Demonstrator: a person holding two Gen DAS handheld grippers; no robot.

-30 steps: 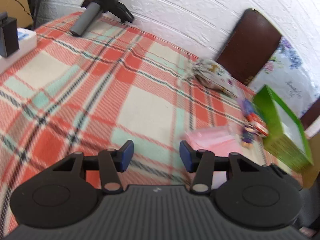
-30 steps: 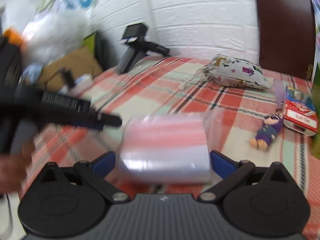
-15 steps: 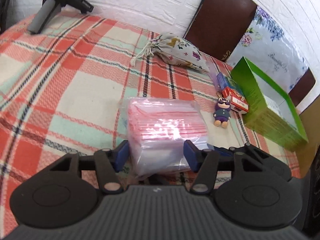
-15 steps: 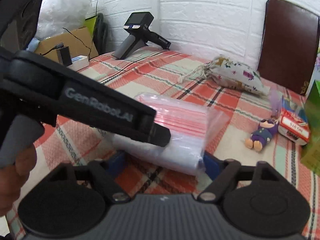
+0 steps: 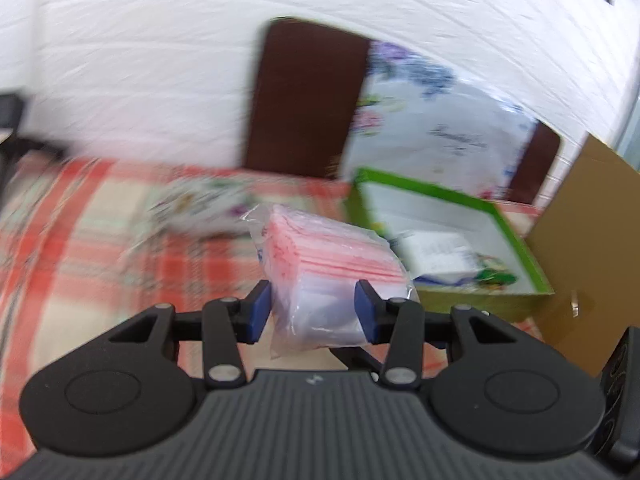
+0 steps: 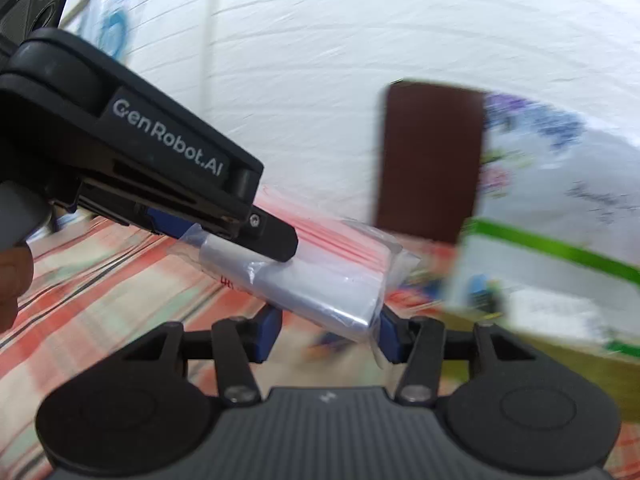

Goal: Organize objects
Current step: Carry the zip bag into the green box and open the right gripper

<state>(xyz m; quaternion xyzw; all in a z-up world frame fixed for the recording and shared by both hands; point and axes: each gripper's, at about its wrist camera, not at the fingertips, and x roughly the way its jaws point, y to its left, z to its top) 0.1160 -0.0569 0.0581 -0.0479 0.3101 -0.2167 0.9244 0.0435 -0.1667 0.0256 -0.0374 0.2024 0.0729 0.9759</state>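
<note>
the left gripper (image 5: 312,312), whose jaws have just been closing, now clamps the pack of zip bags (image 5: 328,268) between its blue pads and holds it lifted off the plaid tablecloth (image 5: 80,240), where half a second ago it still lay. the right gripper (image 6: 326,334) has also been closing, and the pack's lower end sits between its pads, though whether they press on it i cannot tell. the green box (image 5: 516,228) now shows just behind the pack.
</note>
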